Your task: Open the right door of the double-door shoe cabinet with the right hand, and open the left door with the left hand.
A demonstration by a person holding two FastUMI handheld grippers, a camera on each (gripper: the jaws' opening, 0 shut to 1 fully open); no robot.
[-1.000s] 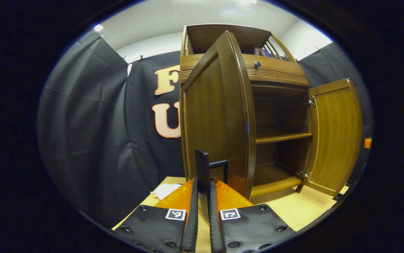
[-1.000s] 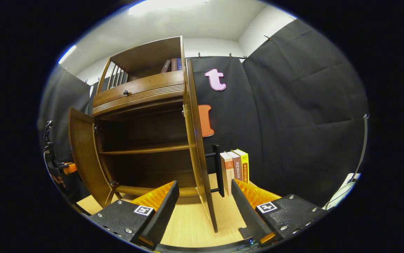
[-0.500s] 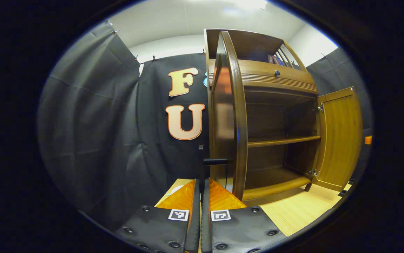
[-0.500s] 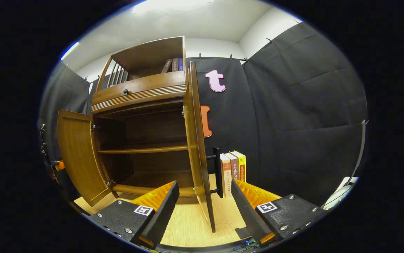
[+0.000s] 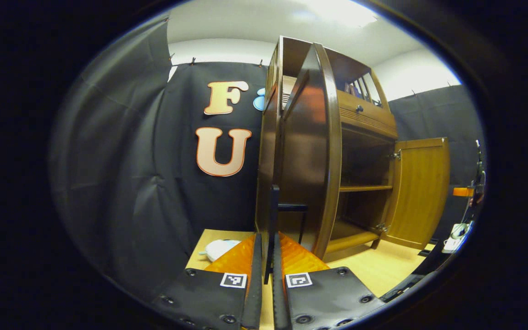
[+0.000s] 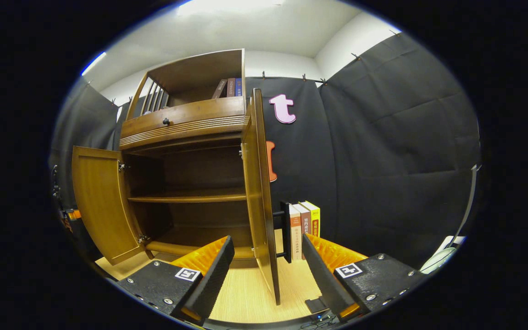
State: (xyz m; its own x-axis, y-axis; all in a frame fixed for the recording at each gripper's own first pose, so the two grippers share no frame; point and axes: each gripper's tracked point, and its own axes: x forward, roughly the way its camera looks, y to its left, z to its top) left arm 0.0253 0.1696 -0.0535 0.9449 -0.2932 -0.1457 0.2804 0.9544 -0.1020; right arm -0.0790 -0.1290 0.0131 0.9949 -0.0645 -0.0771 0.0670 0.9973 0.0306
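Note:
The wooden shoe cabinet (image 5: 364, 119) stands on a light wood tabletop (image 5: 383, 275) with both doors swung out. In the left gripper view my left gripper (image 5: 267, 238) is shut on the left door's black bar handle (image 5: 274, 215). The left door (image 5: 309, 160) stands wide open, edge-on just right of the handle. Farther right, the right door (image 5: 422, 192) hangs open. In the right gripper view my right gripper (image 6: 267, 240) is open, its fingers either side of the right door (image 6: 258, 197) without touching. That door's black handle (image 6: 286, 231) sits between them. The left door (image 6: 103, 206) is open at the far left.
Three books (image 6: 304, 224) stand against the booth wall right of the cabinet, and more books (image 6: 227, 87) sit on the top shelf. A white object (image 5: 220, 247) lies on the table left of the cabinet. The inner shelf (image 6: 190, 198) is bare.
The left door has swung farther open with my left gripper holding its handle. The right gripper has stayed open by the right door, hardly moving.

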